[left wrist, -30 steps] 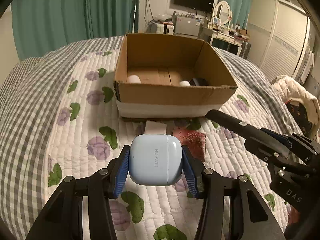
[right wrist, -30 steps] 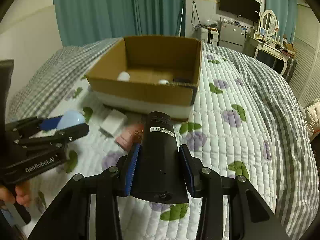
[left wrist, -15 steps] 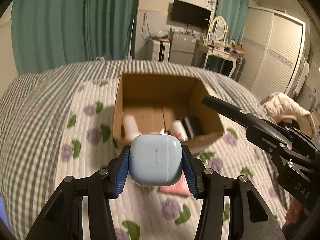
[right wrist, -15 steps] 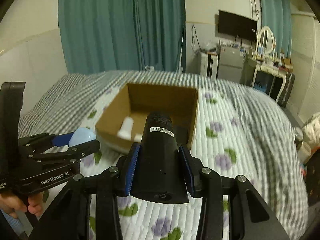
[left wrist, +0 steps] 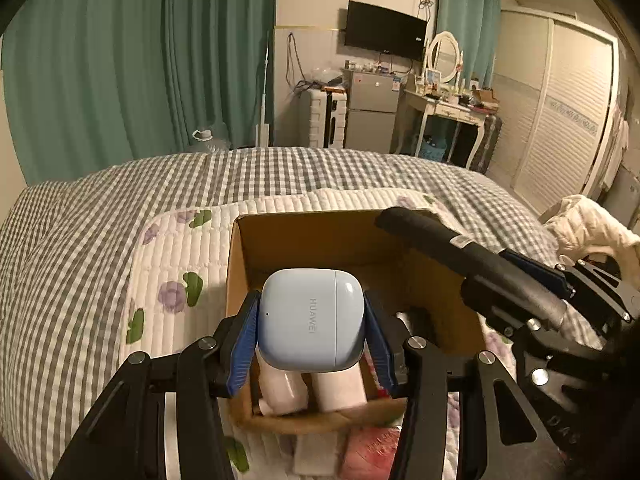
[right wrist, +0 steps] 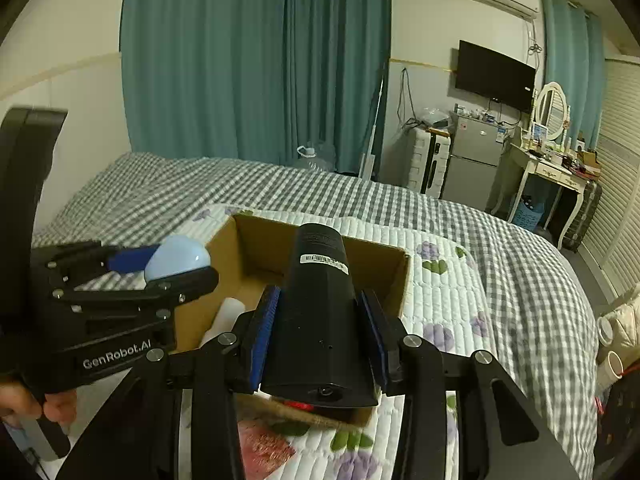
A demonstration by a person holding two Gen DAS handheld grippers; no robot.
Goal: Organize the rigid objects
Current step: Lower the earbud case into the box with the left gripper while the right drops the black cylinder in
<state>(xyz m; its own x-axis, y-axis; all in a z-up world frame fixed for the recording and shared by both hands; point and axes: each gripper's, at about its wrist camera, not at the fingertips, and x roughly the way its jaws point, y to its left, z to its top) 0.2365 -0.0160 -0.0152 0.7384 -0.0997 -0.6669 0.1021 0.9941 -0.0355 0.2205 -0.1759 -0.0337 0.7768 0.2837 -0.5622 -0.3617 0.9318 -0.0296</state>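
Note:
An open cardboard box (left wrist: 304,232) sits on the bed and also shows in the right wrist view (right wrist: 256,236). My left gripper (left wrist: 310,330) is shut on a light blue earbuds case (left wrist: 310,320) and holds it above the box's near left part; the case also shows in the right wrist view (right wrist: 176,258). My right gripper (right wrist: 320,332) is shut on a black cylindrical device (right wrist: 320,304), held over the box's right side; it also shows in the left wrist view (left wrist: 460,248). White bottles (left wrist: 280,388) and a dark item (left wrist: 416,316) lie inside the box.
A white block (left wrist: 316,454) and a pink-red packet (left wrist: 368,456) lie on the floral quilt (left wrist: 180,264) in front of the box. The packet also shows in the right wrist view (right wrist: 260,448). Checked bedding (right wrist: 520,272) surrounds the quilt. Fridge, dresser and wardrobe stand beyond the bed.
Both grippers have risen and moved forward with their loads, from in front of the box to above it. The box interior now lies below them.

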